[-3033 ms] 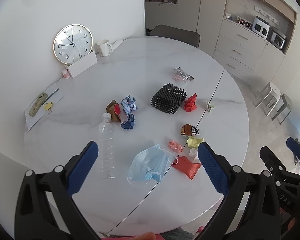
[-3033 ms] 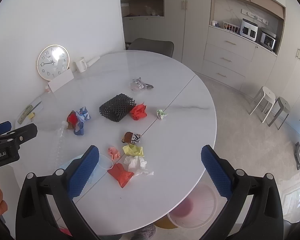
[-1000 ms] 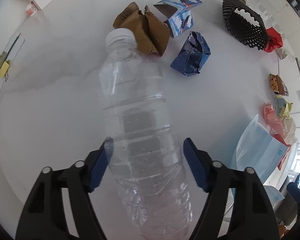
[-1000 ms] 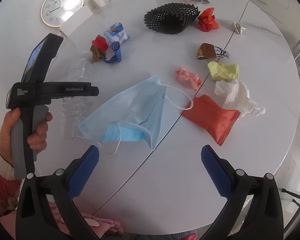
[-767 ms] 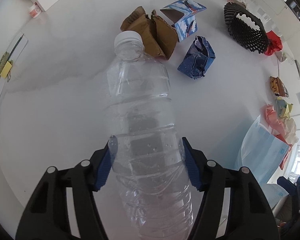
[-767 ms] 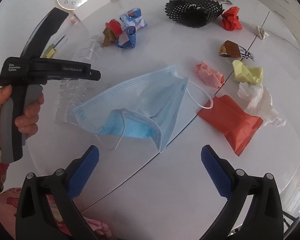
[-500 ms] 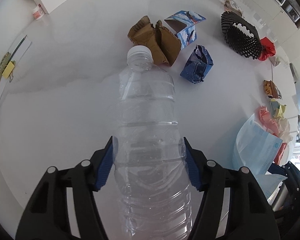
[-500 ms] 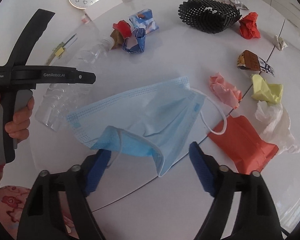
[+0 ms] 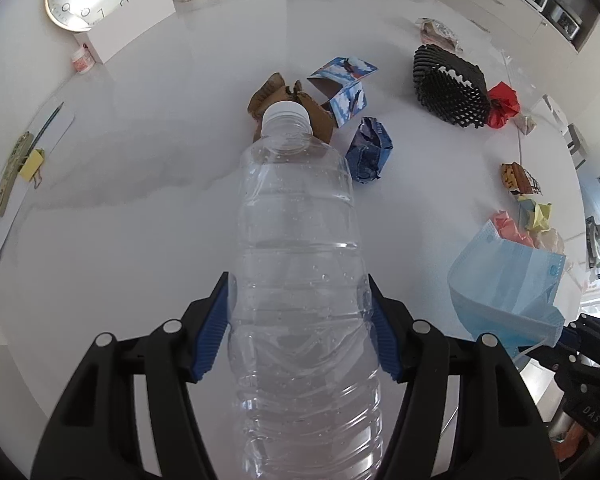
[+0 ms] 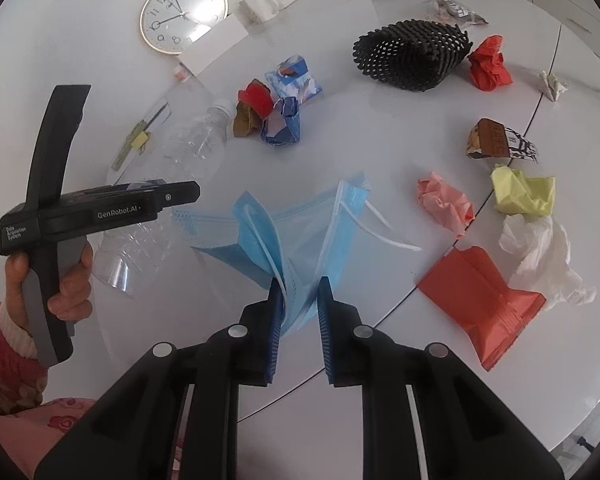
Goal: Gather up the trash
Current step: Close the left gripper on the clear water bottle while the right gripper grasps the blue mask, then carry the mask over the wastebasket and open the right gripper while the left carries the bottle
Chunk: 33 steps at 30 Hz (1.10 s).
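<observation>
My left gripper (image 9: 300, 300) is shut on a clear plastic bottle (image 9: 296, 248) with a white cap and holds it above the white table (image 9: 140, 220); the bottle also shows in the right wrist view (image 10: 172, 160). My right gripper (image 10: 300, 296) is shut on the near edge of a blue face mask (image 10: 292, 228), which bunches up between the pads. The mask also shows in the left wrist view (image 9: 508, 292), at the right. Other trash lies scattered: a crumpled blue wrapper (image 10: 284, 124), pink paper (image 10: 444, 200), yellow paper (image 10: 520, 192), a white tissue (image 10: 540, 252) and a red packet (image 10: 480, 296).
A black mesh net (image 10: 412, 56) and red crumpled paper (image 10: 488, 64) lie further back, with a snack wrapper (image 10: 496, 140) to the right. A clock (image 10: 180, 12), a white box and a mug (image 10: 256, 6) stand at the far edge. A small blue carton (image 9: 344, 92) lies beyond the bottle.
My right gripper has closed on the mask's edge and gathered it up. My left gripper has raised the bottle a little off the table.
</observation>
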Each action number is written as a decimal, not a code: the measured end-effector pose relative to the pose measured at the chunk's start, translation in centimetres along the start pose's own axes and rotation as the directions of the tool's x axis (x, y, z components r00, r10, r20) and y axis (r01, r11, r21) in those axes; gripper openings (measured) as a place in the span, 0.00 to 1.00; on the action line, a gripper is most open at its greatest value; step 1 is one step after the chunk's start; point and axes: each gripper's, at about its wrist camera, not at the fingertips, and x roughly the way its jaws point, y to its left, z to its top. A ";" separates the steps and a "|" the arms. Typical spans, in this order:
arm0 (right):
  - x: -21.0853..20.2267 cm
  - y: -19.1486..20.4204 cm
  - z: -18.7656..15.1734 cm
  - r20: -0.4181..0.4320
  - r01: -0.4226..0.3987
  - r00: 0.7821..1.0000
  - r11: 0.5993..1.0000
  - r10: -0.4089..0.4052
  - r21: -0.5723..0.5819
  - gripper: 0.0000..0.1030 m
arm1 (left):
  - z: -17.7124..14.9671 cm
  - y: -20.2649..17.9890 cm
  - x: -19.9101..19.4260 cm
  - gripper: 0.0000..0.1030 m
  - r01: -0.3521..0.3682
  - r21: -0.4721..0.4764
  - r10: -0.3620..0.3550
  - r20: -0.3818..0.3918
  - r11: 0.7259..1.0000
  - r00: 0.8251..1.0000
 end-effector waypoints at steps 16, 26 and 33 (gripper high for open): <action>-19.6 -16.2 -10.6 0.184 0.193 0.948 0.930 -0.258 0.312 0.18 | -3.7 -17.0 -8.9 0.59 0.150 0.291 -0.177 0.071 0.945 0.982; -11.1 -34.3 -18.1 -0.108 0.262 0.965 0.906 -0.240 0.333 0.18 | -9.5 -35.5 -9.4 0.59 0.260 0.393 -0.265 -0.043 0.882 0.963; -2.9 -40.8 -20.2 -0.235 0.194 0.965 0.915 -0.114 0.354 0.64 | -13.1 -44.5 -5.6 0.59 0.280 0.424 -0.236 -0.154 0.861 0.960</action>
